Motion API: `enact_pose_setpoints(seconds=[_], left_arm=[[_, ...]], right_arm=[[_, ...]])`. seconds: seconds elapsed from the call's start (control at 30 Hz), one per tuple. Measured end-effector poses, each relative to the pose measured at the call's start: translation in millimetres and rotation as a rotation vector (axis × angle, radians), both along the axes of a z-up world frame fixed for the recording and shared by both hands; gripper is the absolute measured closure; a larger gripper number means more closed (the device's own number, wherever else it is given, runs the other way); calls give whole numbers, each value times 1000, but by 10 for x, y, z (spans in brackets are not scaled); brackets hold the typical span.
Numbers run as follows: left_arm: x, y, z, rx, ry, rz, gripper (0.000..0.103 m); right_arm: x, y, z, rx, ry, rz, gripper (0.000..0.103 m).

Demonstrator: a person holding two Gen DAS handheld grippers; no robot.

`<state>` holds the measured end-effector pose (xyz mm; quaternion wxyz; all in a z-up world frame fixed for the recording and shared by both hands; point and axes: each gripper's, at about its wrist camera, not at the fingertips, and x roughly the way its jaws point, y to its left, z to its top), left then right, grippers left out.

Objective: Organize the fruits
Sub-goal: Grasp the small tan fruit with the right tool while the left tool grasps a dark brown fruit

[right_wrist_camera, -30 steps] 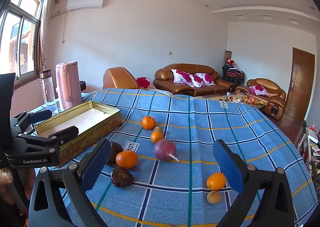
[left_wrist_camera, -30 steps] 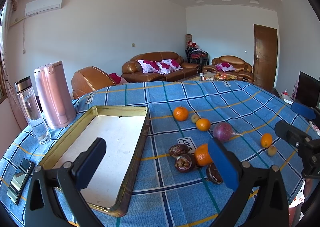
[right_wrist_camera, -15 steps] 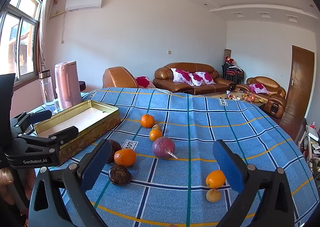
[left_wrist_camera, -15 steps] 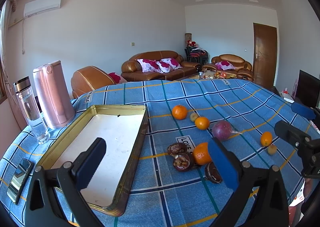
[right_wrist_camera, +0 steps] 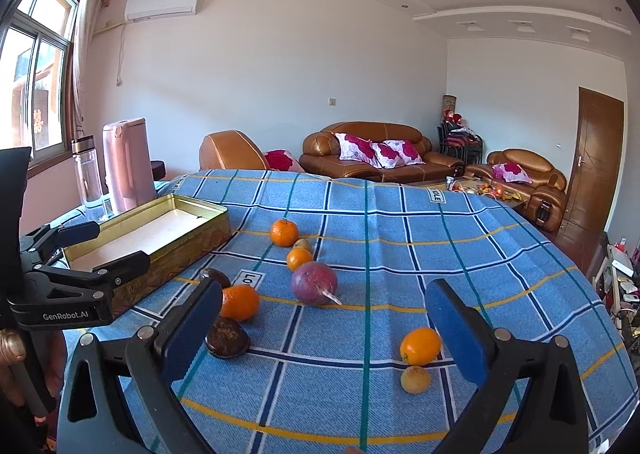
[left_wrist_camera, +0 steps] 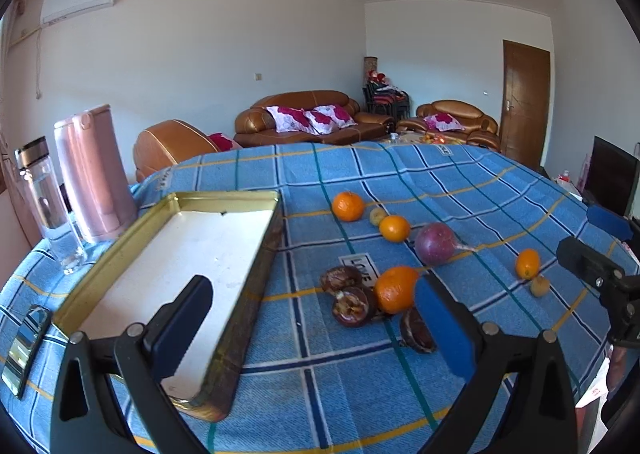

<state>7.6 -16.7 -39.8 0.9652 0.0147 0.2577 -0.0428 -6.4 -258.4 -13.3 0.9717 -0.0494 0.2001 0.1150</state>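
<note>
Left view: your left gripper (left_wrist_camera: 316, 318), jaws wide but just closing slightly, holds nothing; glossy orange (left_wrist_camera: 394, 289) partly behind its right pad, beside the shiny metal tin (left_wrist_camera: 256, 262). Right view: your right gripper (right_wrist_camera: 326, 328) gapes, holding nothing; smooth purple fruit (right_wrist_camera: 313, 283) sits on the woven checked cloth (right_wrist_camera: 460, 254).

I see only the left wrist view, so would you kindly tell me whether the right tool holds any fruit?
Observer: No. The right tool is open, with nothing pressed between its blue pads.
Operator: Thank you. Which fruit lies closest to it?
Observer: The small oval orange fruit lies on the blue checked tablecloth just inside the right-hand pad, with a small yellowish round fruit beside it.
Operator: And straight ahead?
Observer: The round purple fruit with a pale stalk lies ahead, roughly midway between the pads.
</note>
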Motion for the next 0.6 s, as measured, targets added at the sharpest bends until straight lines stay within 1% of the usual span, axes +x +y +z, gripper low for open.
enact_pose_setpoints(seconds=[0.03, 0.07, 0.13, 0.2, 0.23, 0.3, 0.33, 0.43, 0.5, 0.6], left_arm=[[20, -46, -72, -3, 30, -23, 10], [37, -99, -145, -6, 59, -40, 17], [89, -200, -276, -20, 114, -77, 21], [115, -304, -358, -31, 144, -108, 31], [122, -357, -383, -32, 152, -117, 32], [131, -460, -410, -33, 156, -137, 32], [138, -517, -423, -28, 160, -144, 32], [193, -649, -463, -20, 185, -169, 39], [246, -703, -479, -12, 217, -179, 47], [324, -716, -497, -15, 249, -179, 53]], right_arm=[[-13, -67, -52, 1, 4, -19, 1], [-23, -150, -122, 5, 13, -42, 1], [2, -321, -274, 18, 53, -86, 1], [37, -477, -414, 34, 95, -113, 4], [44, -543, -467, 41, 108, -126, 5], [65, -670, -547, 58, 133, -146, 13], [77, -717, -568, 65, 140, -151, 14], [118, -762, -584, 66, 153, -146, 19], [167, -745, -606, 43, 171, -142, 25], [264, -741, -660, 32, 208, -124, 36]])
